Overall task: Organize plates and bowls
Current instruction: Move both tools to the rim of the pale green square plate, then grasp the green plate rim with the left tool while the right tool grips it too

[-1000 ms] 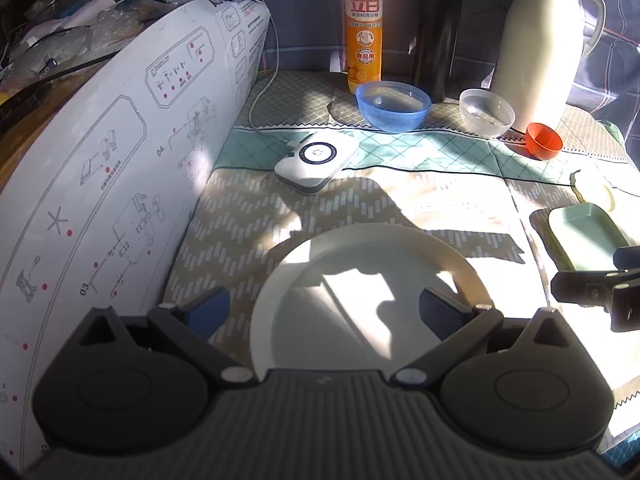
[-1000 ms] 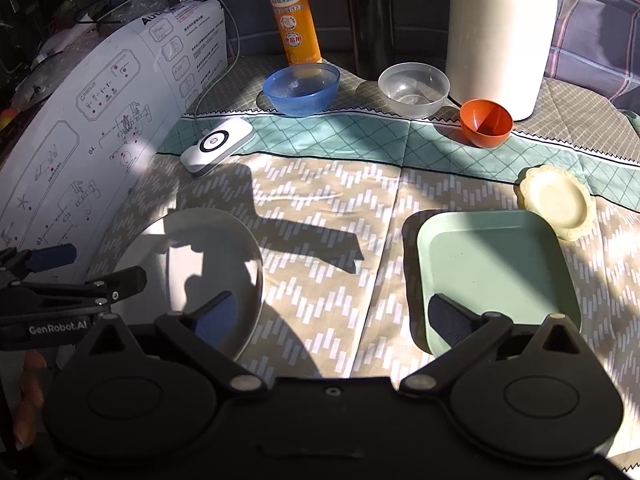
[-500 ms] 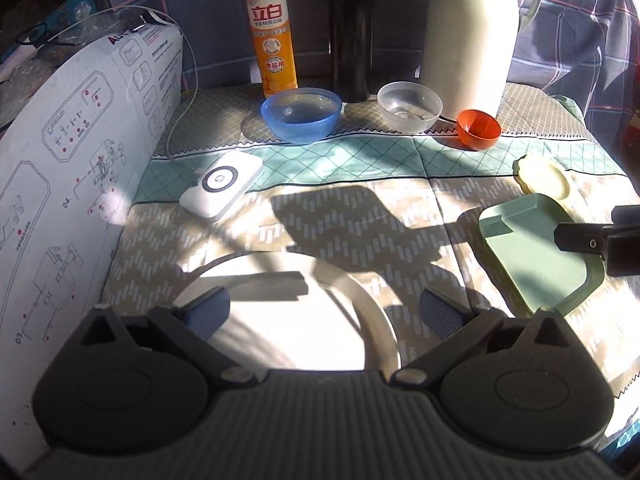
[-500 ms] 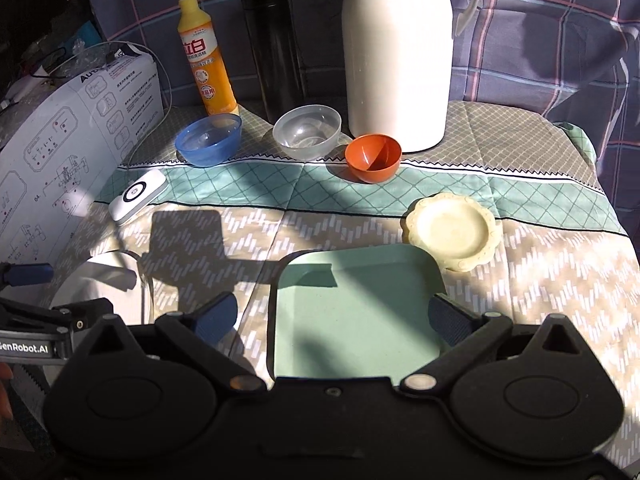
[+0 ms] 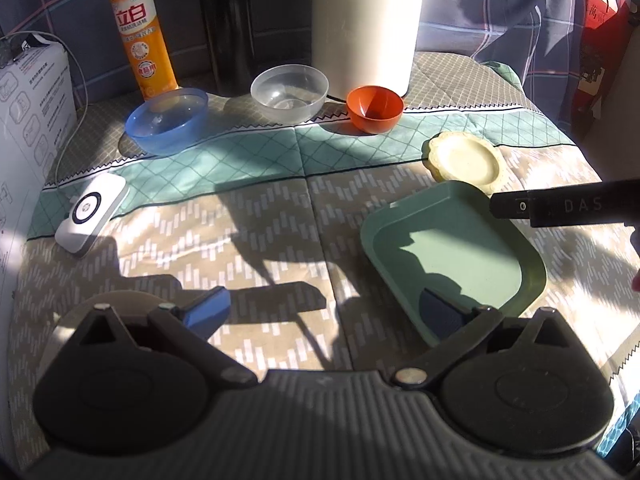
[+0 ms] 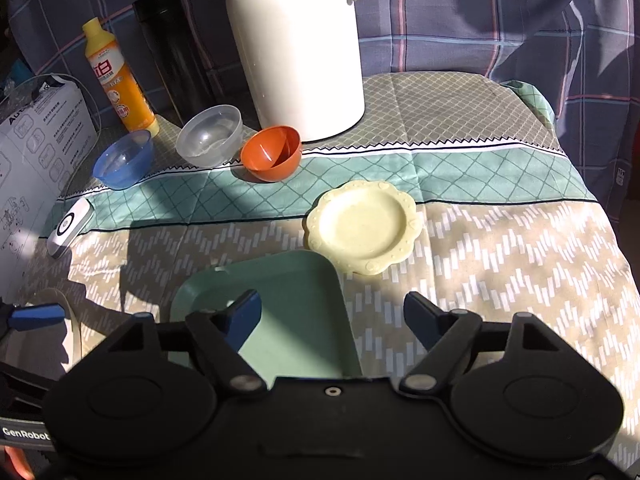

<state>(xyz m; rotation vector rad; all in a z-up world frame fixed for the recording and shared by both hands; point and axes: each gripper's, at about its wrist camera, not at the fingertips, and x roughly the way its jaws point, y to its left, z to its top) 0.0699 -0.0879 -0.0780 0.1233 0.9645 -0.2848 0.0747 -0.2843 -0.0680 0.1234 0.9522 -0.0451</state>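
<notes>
A green square plate (image 5: 456, 252) (image 6: 276, 312) lies on the cloth, with a pale yellow scalloped plate (image 5: 466, 160) (image 6: 364, 230) just behind it. A blue bowl (image 5: 166, 120) (image 6: 124, 158), a clear bowl (image 5: 290, 92) (image 6: 210, 134) and an orange bowl (image 5: 374, 108) (image 6: 272, 152) stand in a row at the back. A white round plate (image 6: 60, 320) lies at the front left, mostly hidden. My left gripper (image 5: 320, 306) is open and empty above the cloth. My right gripper (image 6: 332, 314) is open and empty over the green plate's right edge.
A white thermos jug (image 6: 296, 44), a dark flask (image 6: 172, 44) and an orange detergent bottle (image 5: 142, 28) stand at the back. A white charger puck (image 5: 90, 212) and a white printed box (image 6: 28, 148) are on the left. The table edge drops at the right.
Both grippers swung to the right. The white plate slid out of the left view and the green plate came under both. The yellow plate is now ahead of the right gripper.
</notes>
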